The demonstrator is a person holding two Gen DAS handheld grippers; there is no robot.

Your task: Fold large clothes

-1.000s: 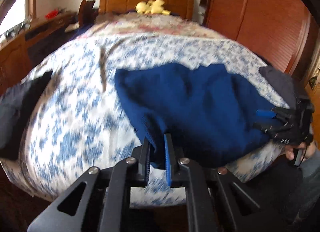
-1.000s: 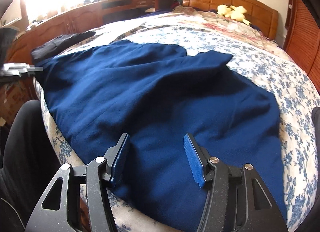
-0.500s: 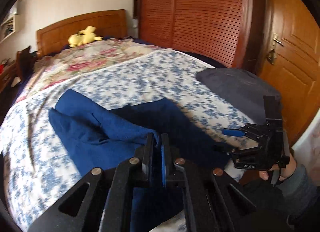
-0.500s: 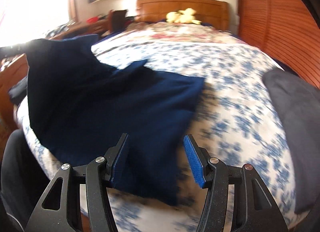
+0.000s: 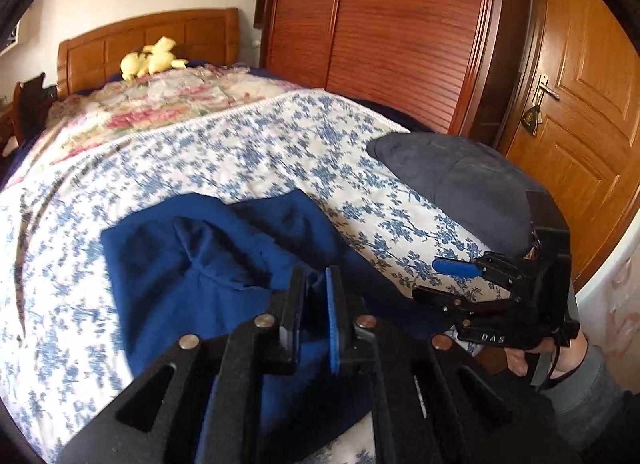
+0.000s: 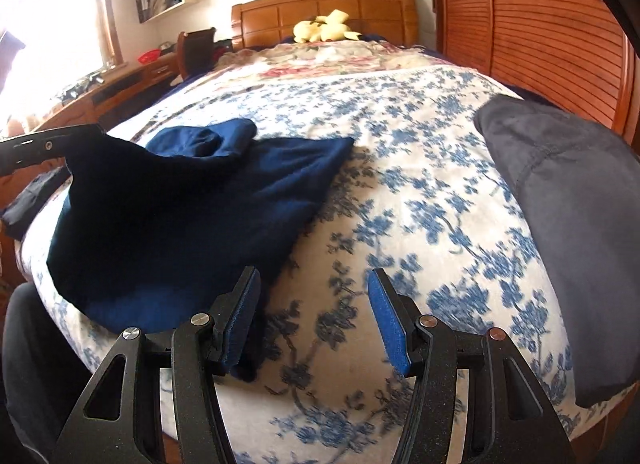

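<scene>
1. the left hand-held gripper (image 5: 314, 296) has a fold of the navy garment (image 5: 208, 276) between its narrow jaws; they have just been easing apart a little, and whether the pads bite the cloth or only flank it i cannot tell, since the fabric hides the contact.
2. the right hand-held gripper (image 6: 314, 320) stands released with nothing between its pads, hovering over bare bedspread just beside the garment's near edge.
3. the navy garment lies at the near left part of the bed (image 6: 420, 199), partly doubled over, with a bunched sleeve or cuff on top of it towards the headboard.
4. judging from this, the fold is being laid down: lower the carried edge until it lines up with the layer beneath, let go only once it lies flat, then smooth out the bunched part with the free gripper.
5. the bed has a soft blue-flowered cover, so cloth may drag and wrinkle on it.
6. a grey garment (image 6: 568, 223) rests on the right, well apart; a yellow plush toy (image 6: 324, 25) sits by the wooden headboard, and a slatted wardrobe (image 5: 400, 31) stands beside the bed.
</scene>
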